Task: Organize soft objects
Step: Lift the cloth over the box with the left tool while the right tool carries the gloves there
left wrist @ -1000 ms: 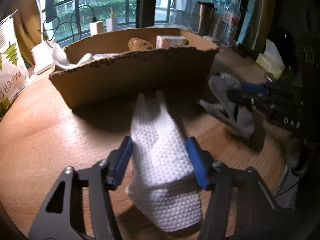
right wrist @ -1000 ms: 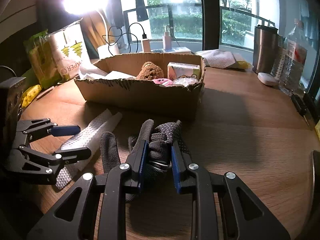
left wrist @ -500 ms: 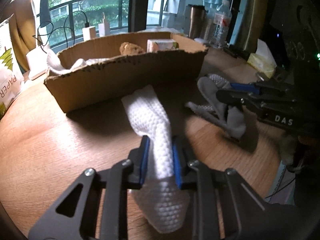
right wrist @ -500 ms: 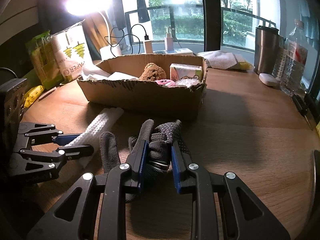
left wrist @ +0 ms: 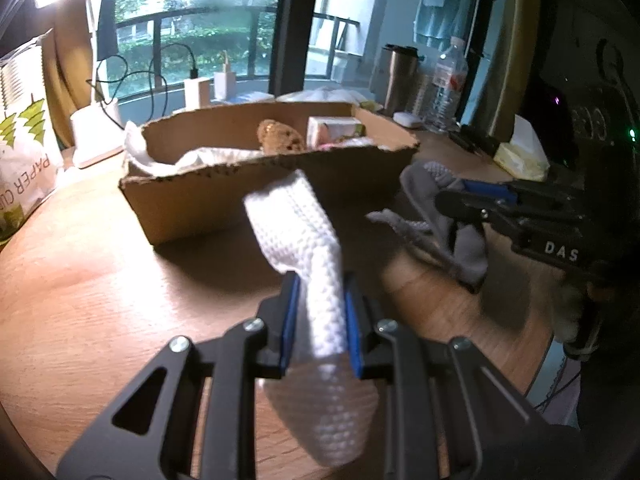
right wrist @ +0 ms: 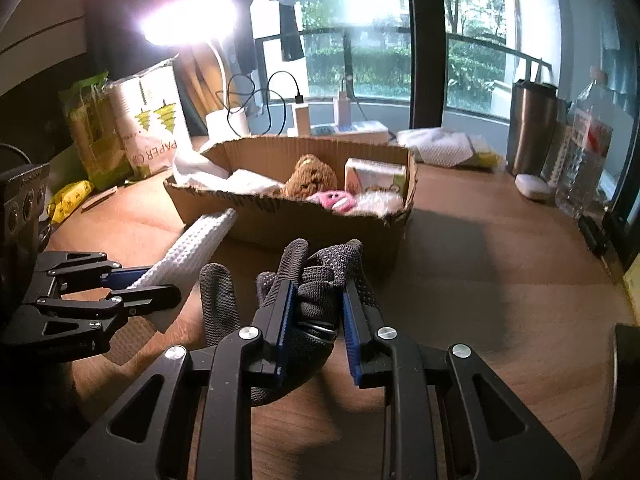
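My left gripper (left wrist: 318,320) is shut on a white waffle-weave cloth (left wrist: 308,236) and holds it lifted off the wooden table, its far end pointing at the cardboard box (left wrist: 224,196). The cloth (right wrist: 192,248) and left gripper (right wrist: 140,284) also show in the right wrist view. My right gripper (right wrist: 316,312) is shut on a dark grey dotted glove (right wrist: 320,276), just in front of the box (right wrist: 288,220). The box holds a brown plush (right wrist: 310,178), a pink toy (right wrist: 334,200), a tissue pack (right wrist: 374,176) and white cloths.
A paper-cup bag (right wrist: 150,128) and green packets stand at the left. A steel tumbler (right wrist: 532,128), a water bottle (right wrist: 584,160) and a white case (right wrist: 532,186) stand at the right. Chargers and cables line the window sill behind the box.
My left gripper closed on the white cloth and raised it off the table toward the box. My right gripper kept its hold on the grey glove and barely moved.
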`<state>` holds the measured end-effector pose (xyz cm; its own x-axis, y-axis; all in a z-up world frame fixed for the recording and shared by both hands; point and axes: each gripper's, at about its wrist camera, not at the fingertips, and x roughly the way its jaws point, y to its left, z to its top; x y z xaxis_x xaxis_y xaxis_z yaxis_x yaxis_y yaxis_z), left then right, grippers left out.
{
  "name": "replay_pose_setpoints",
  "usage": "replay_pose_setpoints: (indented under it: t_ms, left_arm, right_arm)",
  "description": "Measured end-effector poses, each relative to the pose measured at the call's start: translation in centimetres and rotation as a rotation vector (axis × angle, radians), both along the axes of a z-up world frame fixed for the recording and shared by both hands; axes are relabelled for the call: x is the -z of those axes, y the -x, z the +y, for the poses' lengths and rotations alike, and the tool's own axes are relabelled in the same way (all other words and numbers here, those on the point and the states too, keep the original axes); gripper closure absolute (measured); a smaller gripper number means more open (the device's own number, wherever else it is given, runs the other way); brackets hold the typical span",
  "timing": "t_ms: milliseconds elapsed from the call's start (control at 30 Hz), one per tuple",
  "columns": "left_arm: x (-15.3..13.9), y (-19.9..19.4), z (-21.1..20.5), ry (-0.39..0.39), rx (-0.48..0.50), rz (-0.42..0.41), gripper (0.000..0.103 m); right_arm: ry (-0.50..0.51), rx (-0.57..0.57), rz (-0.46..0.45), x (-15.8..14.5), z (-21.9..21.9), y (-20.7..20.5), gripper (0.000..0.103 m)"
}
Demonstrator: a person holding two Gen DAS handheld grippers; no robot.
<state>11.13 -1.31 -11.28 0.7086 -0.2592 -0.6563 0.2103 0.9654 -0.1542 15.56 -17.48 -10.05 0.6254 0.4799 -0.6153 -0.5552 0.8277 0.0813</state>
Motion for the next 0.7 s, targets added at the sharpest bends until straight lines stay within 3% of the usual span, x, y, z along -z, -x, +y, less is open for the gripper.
replay_pose_setpoints:
  t_ms: [300, 700]
  left_arm:
    - [-2.9, 0.1, 1.8, 0.042, -0.08, -0.092, 0.081]
    - [-6.7, -0.2, 2.6, 0.042, -0.103, -0.208, 0.081]
  right_arm:
    - [-0.008, 0.0, -0.048, -1.5, 0.6, -0.1, 0.078]
    - [-0.012, -0.033, -0.129, -4.4, 1.9, -0.2, 0.078]
